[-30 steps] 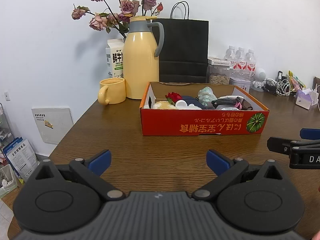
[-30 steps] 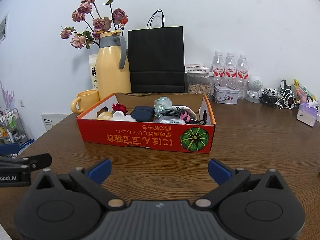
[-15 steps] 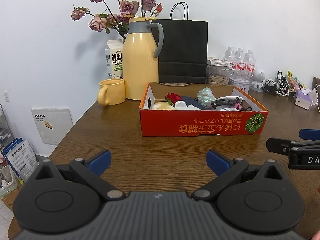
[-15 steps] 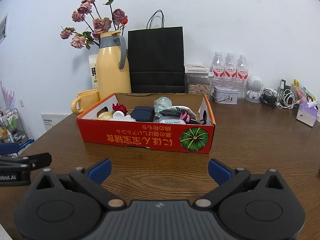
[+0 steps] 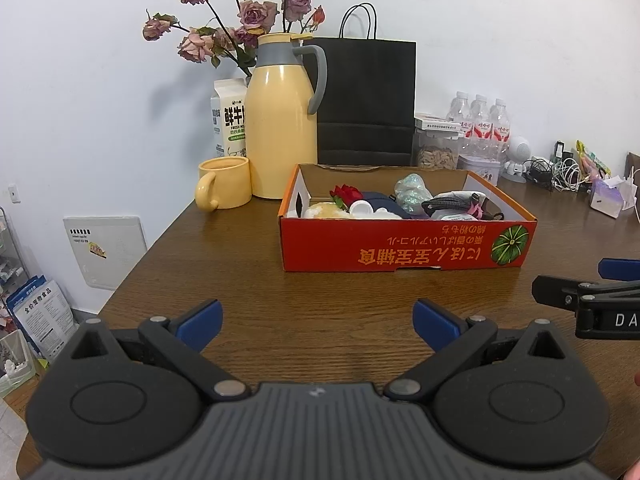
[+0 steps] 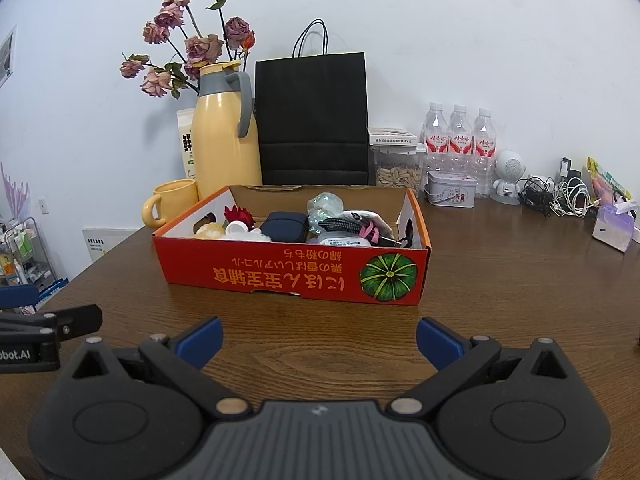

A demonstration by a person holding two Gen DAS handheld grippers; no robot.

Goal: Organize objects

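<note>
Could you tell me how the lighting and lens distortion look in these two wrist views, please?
Left wrist view: even, soft light; the flowers cast a faint shadow on the wall; dark fisheye corners. Right wrist view: equally bright and sharp; the table edge bows and the black bag leans slightly.

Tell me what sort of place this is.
Probably an office break corner or a lived-in workroom: a brown wooden table against a white wall holds a yellow thermos jug, three plastic water bottles and a tangle of charger cables.
</note>
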